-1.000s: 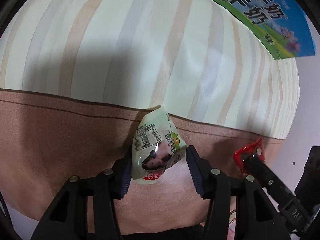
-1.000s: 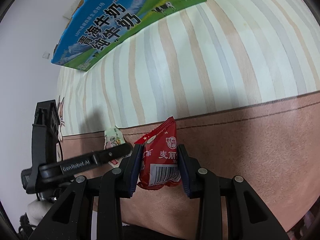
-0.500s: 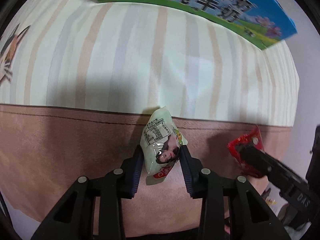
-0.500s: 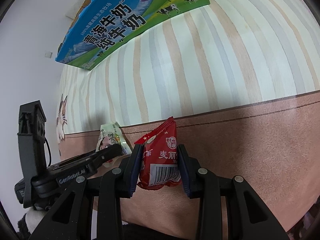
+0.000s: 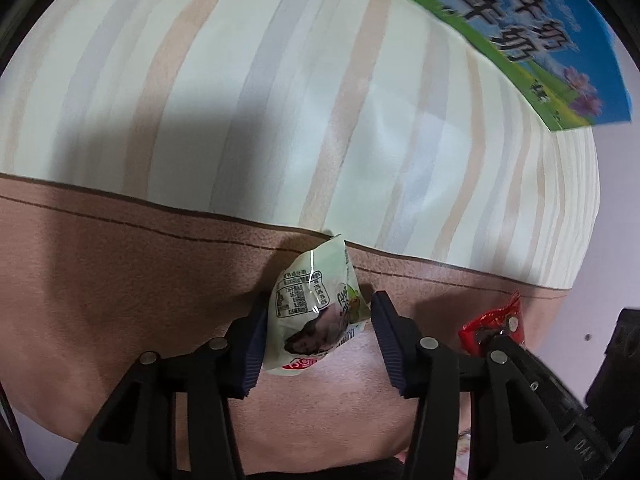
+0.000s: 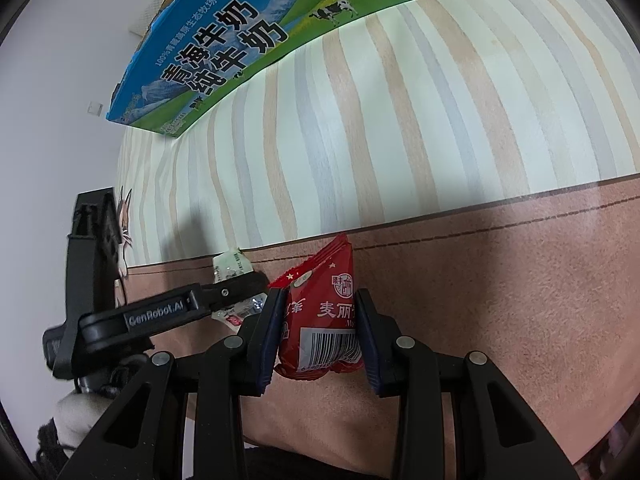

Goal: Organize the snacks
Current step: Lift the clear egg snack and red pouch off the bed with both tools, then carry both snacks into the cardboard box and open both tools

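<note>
Resting between the two blue pads of the left hand-held gripper (image 5: pixel 318 332) is a white and pale-green snack packet (image 5: pixel 316 316). Its left side lies against the left pad, while a gap shows between its right edge and the right pad, so the jaws stand apart and are not pressed onto it. The packet stands roughly upright, printed panel facing the camera, its top corner reaching the line where the brown band of the cloth meets the striped part.

Seen from the right wrist, the right hand-held gripper (image 6: pixel 320 320) is clamped on a red snack packet (image 6: pixel 322 320), both pads touching its sides, barcode at the bottom and the pointed sealed end up. Just to its left, the left hand-held gripper (image 6: pixel 240 294) reaches in with the white packet (image 6: pixel 232 268) partly hidden behind its finger. In the left wrist view the red packet (image 5: pixel 494 320) shows at the right, near the white one but not touching it.

Under both lies a counter (image 6: pixel 520 280) covered with a cloth, brown near the cameras and cream with beige and grey stripes beyond. At the far edge sits a blue and green milk carton box (image 6: pixel 248 40), also visible at the top right of the left wrist view (image 5: pixel 540 32).
</note>
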